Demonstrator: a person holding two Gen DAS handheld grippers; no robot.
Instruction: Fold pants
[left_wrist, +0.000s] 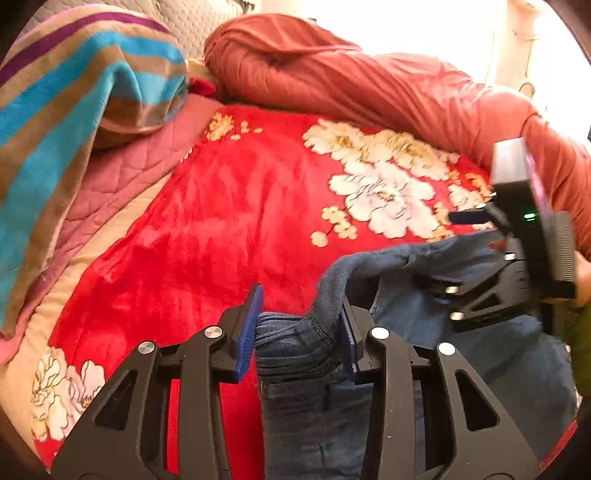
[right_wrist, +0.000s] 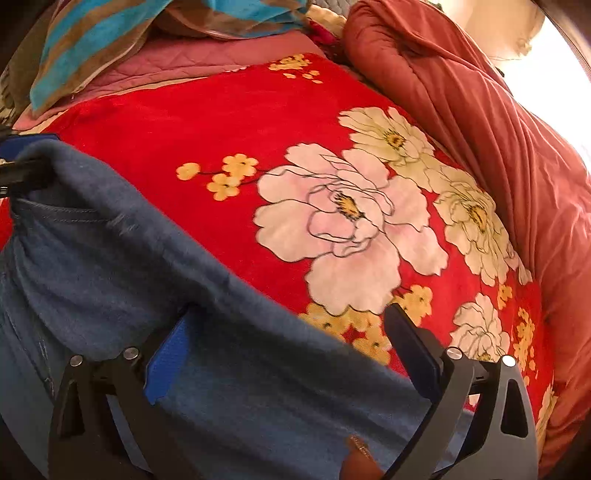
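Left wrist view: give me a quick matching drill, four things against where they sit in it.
Things:
1. striped blanket
2. rust-orange quilt
3. jeans
4. right gripper

Places:
A. between the left gripper's fingers
B. upper left
C. right edge
D. along the top, centre to right

Pairs: 1-B, 2-D, 3-A, 4-C

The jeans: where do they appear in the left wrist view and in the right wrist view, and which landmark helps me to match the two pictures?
Left wrist view: the jeans fill the lower right, bunched between the left gripper fingers.
Right wrist view: they cover the lower left, draped across the right gripper.
Shared landmark: the big pale flower on the red blanket, just beyond the jeans' edge in both.
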